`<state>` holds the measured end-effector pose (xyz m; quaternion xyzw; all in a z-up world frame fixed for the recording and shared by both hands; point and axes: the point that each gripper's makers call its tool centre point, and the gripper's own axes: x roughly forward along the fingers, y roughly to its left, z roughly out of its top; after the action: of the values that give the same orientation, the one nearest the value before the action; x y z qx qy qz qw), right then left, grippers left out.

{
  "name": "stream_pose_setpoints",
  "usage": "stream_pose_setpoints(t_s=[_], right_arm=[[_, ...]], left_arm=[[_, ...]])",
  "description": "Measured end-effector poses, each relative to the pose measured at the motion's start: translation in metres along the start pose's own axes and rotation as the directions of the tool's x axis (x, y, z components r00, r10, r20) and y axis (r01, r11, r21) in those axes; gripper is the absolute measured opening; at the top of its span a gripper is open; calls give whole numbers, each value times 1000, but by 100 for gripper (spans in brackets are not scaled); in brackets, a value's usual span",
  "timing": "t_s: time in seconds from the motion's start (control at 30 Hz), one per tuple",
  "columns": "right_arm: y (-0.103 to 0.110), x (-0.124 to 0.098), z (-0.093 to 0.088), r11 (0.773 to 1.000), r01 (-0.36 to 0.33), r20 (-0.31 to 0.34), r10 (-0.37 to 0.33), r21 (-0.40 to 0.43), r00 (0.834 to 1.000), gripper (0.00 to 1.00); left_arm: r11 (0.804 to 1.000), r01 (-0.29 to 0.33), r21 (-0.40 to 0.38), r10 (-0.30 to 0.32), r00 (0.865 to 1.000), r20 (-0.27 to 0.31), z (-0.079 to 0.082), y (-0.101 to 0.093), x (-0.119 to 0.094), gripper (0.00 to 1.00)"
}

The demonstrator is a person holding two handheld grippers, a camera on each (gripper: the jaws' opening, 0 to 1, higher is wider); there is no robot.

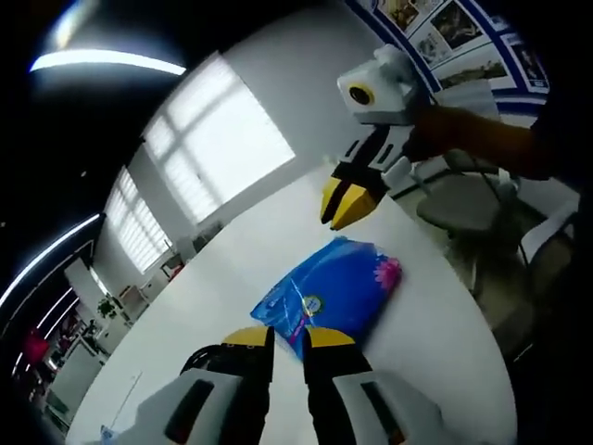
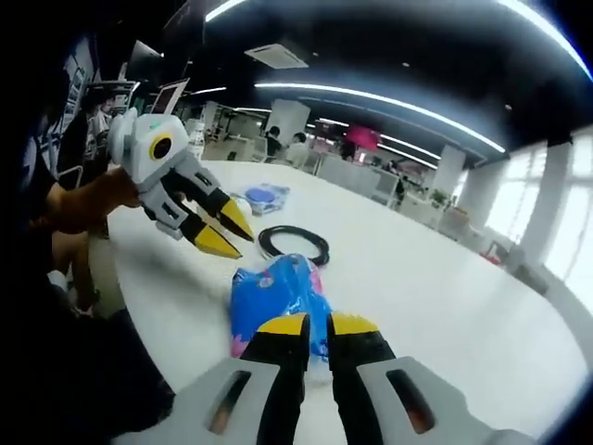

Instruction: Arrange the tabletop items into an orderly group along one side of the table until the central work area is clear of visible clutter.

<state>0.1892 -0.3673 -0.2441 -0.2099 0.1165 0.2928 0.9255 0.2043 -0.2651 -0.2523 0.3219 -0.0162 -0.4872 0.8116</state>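
A: Left tool [image 1: 287, 336] — state?
B: Yellow tips nearly together, a thin gap between them, pinching nothing. The blue packet [image 1: 332, 290] lies flat on the white counter [image 1: 232, 278] just ahead of the tips; its near corner sits at the gap, contact unclear.
A: Right tool [image 2: 318, 324]?
B: Same: tips close together, a narrow slit, the packet's [image 2: 276, 297] near end right at them. Cannot tell whether it is gripped.
A: What stands around it?
B: In the right gripper view, a black ring [image 2: 293, 245] lies on the counter just beyond the packet, and a small blue round item [image 2: 261, 197] farther off, past the left tool's tips. Chairs [image 1: 463, 199] stand at the counter edge behind the right tool. People and desks far back
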Motion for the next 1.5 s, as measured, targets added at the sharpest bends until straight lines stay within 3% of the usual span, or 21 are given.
stream_pose_setpoints(t_s=[0.23,0.57,1.0,1.13,1.23,1.33,1.37,1.4,1.5], right_arm=[[7,11,22,999,-28,27,29,-43,999,6],[27,34,45,992,-82,35,85,-101,996,7],[51,62,56,979,-152,31,157,-134,987,11],[55,68,56,977,-163,26,169,-139,985,20],[61,71,57,971,-180,19,185,-158,982,35],[66,75,54,967,-184,-11,185,-176,983,55],[67,76,54,967,-182,-17,182,-180,983,62],[68,77,53,967,-178,-21,177,-182,984,69],[72,79,54,967,-185,-26,183,-178,983,81]], left_arm=[[1000,-27,5,27,1000,11,4,14,-30,11],[991,-113,-64,114,993,6,-14,44,-76,12],[975,-159,-156,157,987,-28,-43,44,-113,16],[968,-178,-179,174,984,-33,-48,45,-126,25],[966,-181,-187,177,983,-42,-49,44,-133,33],[959,-197,-202,186,980,-74,-55,44,-136,56],[954,-206,-218,190,977,-94,-59,44,-138,68],[948,-217,-234,187,972,-144,-68,43,-140,77],[947,-230,-223,196,967,-164,-71,43,-141,90]])
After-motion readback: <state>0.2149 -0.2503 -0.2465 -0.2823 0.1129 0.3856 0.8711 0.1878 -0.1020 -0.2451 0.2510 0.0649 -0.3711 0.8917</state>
